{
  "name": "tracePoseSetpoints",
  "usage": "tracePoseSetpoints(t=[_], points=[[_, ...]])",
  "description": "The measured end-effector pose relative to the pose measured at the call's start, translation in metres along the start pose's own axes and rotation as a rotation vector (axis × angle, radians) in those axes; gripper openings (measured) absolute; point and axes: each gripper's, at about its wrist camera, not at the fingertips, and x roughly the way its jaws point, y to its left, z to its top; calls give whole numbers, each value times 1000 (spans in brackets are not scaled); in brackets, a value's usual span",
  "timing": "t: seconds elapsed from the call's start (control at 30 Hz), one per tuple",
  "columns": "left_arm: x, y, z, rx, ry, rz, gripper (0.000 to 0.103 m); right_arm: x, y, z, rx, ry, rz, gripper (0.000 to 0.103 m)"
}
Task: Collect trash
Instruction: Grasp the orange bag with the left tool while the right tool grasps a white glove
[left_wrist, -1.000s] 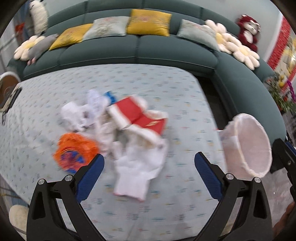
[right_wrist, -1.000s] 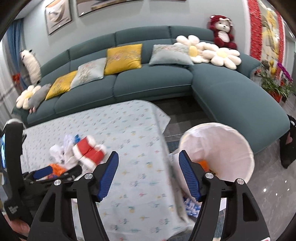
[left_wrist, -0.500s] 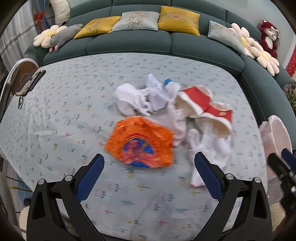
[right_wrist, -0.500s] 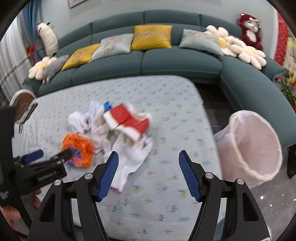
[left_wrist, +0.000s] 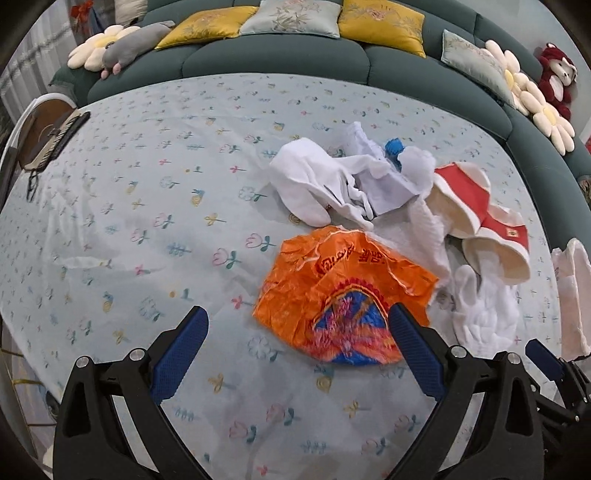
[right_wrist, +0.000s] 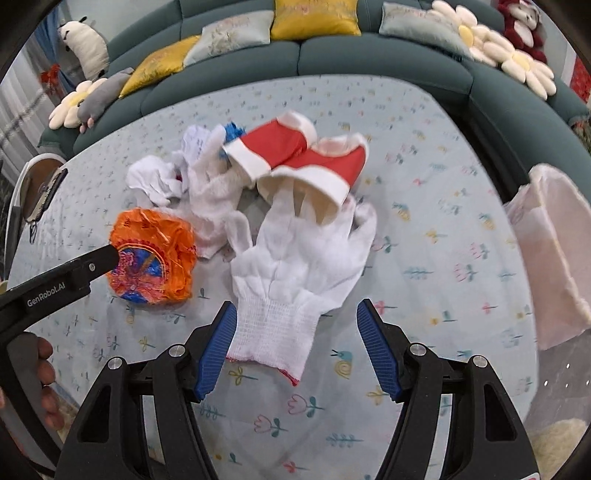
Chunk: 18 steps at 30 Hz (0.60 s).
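A pile of trash lies on the flowered tablecloth (left_wrist: 147, 229): a crumpled orange wrapper (left_wrist: 343, 295) (right_wrist: 151, 254), white gloves (left_wrist: 314, 184), a white knit glove (right_wrist: 291, 262), two red and white paper cups (right_wrist: 295, 155) (left_wrist: 476, 206) and crumpled paper. My left gripper (left_wrist: 295, 343) hovers open just short of the orange wrapper, its right finger over the wrapper's near edge. My right gripper (right_wrist: 295, 343) is open, its fingers either side of the knit glove's cuff without pressing it.
A bin lined with a pale pink bag (right_wrist: 554, 251) (left_wrist: 572, 291) stands off the table's right edge. A teal sofa (left_wrist: 280, 55) with cushions and plush toys curves behind. A chair with a dark strap (left_wrist: 48, 136) sits at the left. A hand (right_wrist: 40, 369) holds the left gripper.
Both grippers have come down and closer to the pile. The left one swung left over the orange wrapper; the right one swung from the bin over to the knit glove.
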Motion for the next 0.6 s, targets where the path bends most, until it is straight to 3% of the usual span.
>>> tracePoseSetpoints(t=[0.1,0.17,0.23,0.3,0.37,0.43,0.5,0.6], points=[[14,-5,3,22,16,0,93,11,-2,1,18,26,5,64],[22,-8,3,32,27,-6,87,18,-3,1,26,44,14,61],[28,-12,2,42,45,-26,61,23,-2,0,26,59,17,52],[30,-15,2,48,56,-39,46,24,-1,-2,17,63,16,49],[27,-18,-1,55,45,-43,35,24,1,-3,4,66,26,40],[21,-22,-5,70,34,-48,21,23,2,-5,-11,72,44,21],[16,-25,-9,65,36,-58,16,20,2,-6,-11,81,63,9],[4,-25,-12,49,30,-81,14,10,0,-9,-6,67,74,8]])
